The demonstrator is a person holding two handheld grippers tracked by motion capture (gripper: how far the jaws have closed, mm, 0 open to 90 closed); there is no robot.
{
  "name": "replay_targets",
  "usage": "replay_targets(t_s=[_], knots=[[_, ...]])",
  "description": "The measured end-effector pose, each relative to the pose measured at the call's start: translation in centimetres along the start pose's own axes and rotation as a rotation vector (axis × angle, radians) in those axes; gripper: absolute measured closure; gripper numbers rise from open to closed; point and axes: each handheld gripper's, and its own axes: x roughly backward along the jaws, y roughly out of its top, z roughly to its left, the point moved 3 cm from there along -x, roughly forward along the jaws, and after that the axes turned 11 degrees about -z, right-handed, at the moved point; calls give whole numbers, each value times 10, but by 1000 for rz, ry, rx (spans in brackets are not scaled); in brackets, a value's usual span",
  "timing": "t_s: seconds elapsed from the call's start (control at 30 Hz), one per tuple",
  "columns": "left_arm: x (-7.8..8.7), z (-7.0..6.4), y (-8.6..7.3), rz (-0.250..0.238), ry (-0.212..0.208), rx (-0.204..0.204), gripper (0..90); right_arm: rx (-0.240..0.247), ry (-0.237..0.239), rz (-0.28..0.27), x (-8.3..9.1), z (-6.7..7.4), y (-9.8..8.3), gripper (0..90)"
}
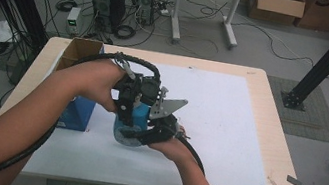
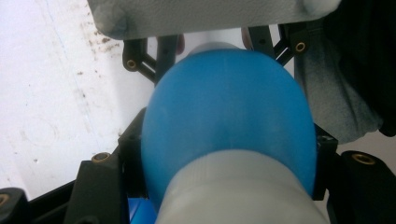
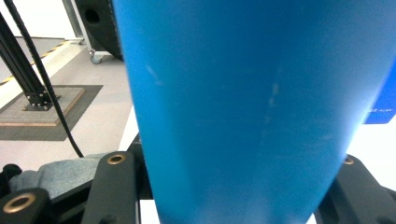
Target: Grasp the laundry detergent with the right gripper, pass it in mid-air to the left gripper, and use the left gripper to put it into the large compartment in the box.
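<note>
A blue bottle [image 1: 128, 123] with a whitish cap end is held just above the white mat, left of the table's middle. My left gripper [image 1: 127, 115] comes down on it from above. In the left gripper view the black jaws of the left gripper [image 2: 226, 149] press both sides of the bottle [image 2: 229, 107] where its blue shoulder meets the whitish cap. My right gripper [image 1: 141, 135] grips it from the right and below. In the right gripper view the right gripper [image 3: 233, 186] clamps the bottle's blue body [image 3: 243, 102] between both jaws.
A blue box [image 1: 77, 111] stands just left of the grippers, with an open cardboard box [image 1: 80, 50] behind it. The white mat [image 1: 226, 133] covers most of the wooden table. A small grey strip [image 1: 297, 183] lies near the table's right front corner.
</note>
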Motion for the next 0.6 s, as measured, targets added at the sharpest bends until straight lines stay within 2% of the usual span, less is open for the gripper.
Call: replay_targets(t_s=[0.07, 0.1, 0.3, 0.47, 0.6], knots=[[1, -1, 1, 2, 5, -4, 380, 4, 2, -2, 0, 1, 0, 444], [1, -1, 1, -1, 8, -7, 381, -11, -6, 5, 1, 2, 0, 439], [2, -1, 2, 8, 11, -8, 382, -15, -27, -30, 3, 4, -1, 424], [2, 0, 1, 2, 1, 2, 382, -15, -47, -48, 11, 1, -3, 325], [2, 2, 0, 6, -1, 14, 381, -30, -42, -53, 19, -1, -3, 286]])
